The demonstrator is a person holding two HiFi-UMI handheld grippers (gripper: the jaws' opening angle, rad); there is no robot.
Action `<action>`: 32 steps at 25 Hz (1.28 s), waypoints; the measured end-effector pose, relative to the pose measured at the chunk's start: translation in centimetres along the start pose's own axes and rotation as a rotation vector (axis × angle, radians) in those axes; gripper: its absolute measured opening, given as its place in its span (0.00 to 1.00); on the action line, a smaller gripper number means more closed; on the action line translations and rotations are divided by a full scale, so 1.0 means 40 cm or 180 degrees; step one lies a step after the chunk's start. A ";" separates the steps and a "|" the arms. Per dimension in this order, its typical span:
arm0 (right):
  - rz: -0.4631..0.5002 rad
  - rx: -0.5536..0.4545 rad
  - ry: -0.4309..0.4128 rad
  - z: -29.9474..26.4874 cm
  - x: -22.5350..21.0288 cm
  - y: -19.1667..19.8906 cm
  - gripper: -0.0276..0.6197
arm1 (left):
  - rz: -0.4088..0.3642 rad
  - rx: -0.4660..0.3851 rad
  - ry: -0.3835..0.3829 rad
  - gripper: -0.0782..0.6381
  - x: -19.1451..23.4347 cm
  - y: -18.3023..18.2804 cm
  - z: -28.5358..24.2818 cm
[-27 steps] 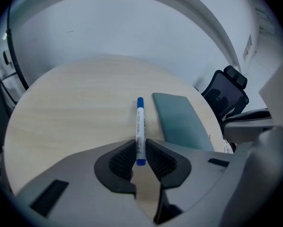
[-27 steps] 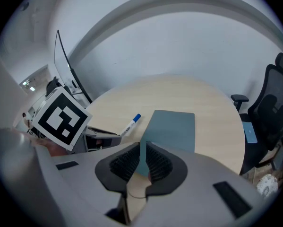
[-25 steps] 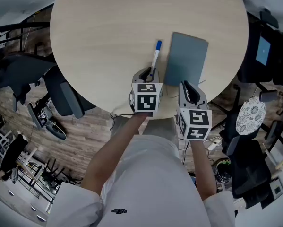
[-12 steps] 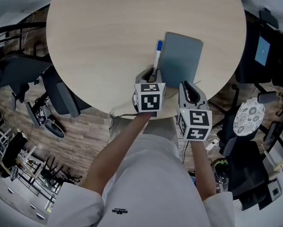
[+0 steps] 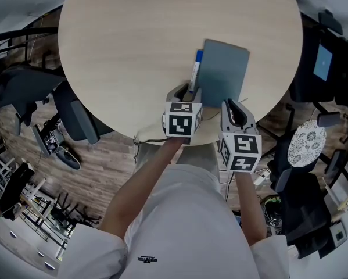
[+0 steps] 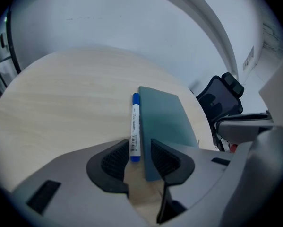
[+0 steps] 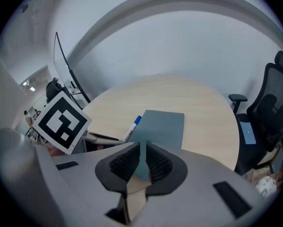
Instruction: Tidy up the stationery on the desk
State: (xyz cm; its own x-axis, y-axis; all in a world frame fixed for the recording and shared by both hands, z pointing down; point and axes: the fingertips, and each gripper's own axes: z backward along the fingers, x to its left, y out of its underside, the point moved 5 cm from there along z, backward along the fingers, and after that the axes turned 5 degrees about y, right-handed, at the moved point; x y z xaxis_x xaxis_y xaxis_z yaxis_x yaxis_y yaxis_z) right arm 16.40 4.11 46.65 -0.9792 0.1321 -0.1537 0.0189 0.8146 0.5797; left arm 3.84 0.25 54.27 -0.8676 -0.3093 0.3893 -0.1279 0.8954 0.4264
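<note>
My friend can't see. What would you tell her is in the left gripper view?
A white marker with blue ends lies on a round pale wooden table, its near end between the open fingers of the left gripper. A teal notebook is right beside it, and a black office chair stands beyond the table.

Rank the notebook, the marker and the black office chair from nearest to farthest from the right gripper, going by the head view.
1. Notebook: its near edge is clamped in the right gripper.
2. Marker: flat on the table, along the notebook's left edge.
3. Black office chair: off the table, beyond its right rim.
</note>
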 end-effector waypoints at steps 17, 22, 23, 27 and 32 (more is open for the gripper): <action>0.0068 -0.0450 0.0163 0.097 0.100 -0.053 0.13 | -0.0206 -0.0535 0.0587 0.21 -0.050 -0.034 0.245; 0.0066 -0.0631 0.0244 0.147 0.132 -0.089 0.13 | -0.0580 -0.0821 0.0643 0.16 -0.066 -0.093 0.376; 0.0068 -0.0669 0.0252 0.157 0.142 -0.101 0.13 | -0.0686 -0.0845 0.0653 0.15 -0.066 -0.101 0.401; 0.0096 -0.0878 0.0245 0.210 0.180 -0.155 0.13 | -0.0938 -0.0927 0.0763 0.15 -0.069 -0.120 0.487; 0.0084 -0.1115 0.0200 0.289 0.248 -0.201 0.13 | -0.1028 -0.0968 0.0889 0.15 -0.063 -0.126 0.588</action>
State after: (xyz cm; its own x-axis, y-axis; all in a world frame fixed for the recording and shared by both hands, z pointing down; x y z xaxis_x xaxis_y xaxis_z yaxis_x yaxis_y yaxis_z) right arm 8.87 5.39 31.21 -0.9900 0.1066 -0.0919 -0.0154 0.5669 0.8237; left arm -4.61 4.05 31.94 -0.6406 -0.6650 0.3840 -0.1865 0.6198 0.7623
